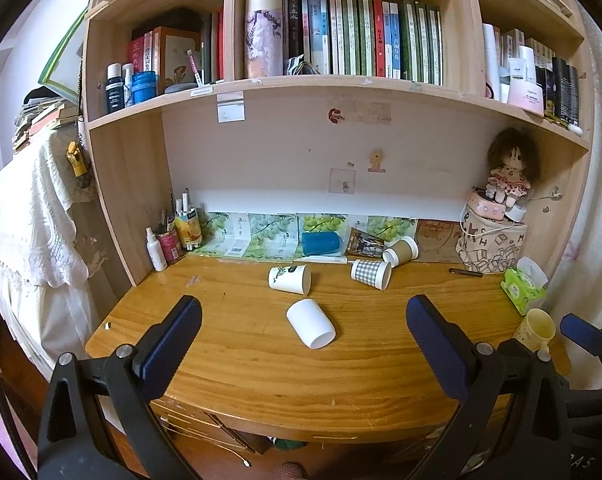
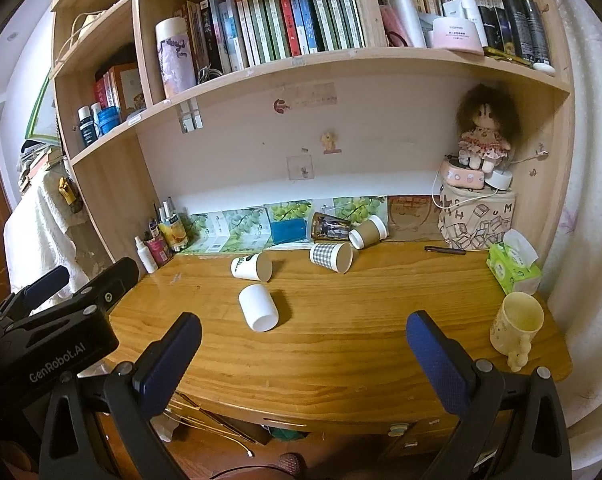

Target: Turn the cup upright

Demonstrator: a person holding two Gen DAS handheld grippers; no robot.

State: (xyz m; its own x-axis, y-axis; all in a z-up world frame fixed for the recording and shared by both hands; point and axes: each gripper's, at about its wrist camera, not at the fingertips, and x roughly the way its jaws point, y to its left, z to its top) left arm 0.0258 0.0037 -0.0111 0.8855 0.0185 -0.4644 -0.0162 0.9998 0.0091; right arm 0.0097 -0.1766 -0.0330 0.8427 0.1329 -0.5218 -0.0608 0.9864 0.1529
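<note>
Several cups lie on their sides on the wooden desk (image 1: 241, 356): a plain white cup (image 1: 311, 323) nearest me, a leaf-print paper cup (image 1: 289, 279), a grey checked cup (image 1: 370, 274), a brown sleeved cup (image 1: 400, 251) and a blue cup (image 1: 320, 243) at the back. They also show in the right wrist view: white (image 2: 258, 307), leaf-print (image 2: 252, 267), checked (image 2: 331, 257), brown (image 2: 367, 232), blue (image 2: 288, 230). A yellow mug (image 2: 515, 322) stands upright at the right; it also shows in the left wrist view (image 1: 535, 329). My left gripper (image 1: 303, 320) is open and empty, short of the white cup. My right gripper (image 2: 303, 336) is open and empty.
A green tissue pack (image 2: 511, 266), a patterned box (image 2: 477, 220) with a doll (image 2: 481, 140) and a pen (image 2: 445, 250) are at the back right. Pen holders and a spray bottle (image 1: 156, 249) stand at the back left. Bookshelves hang above the desk.
</note>
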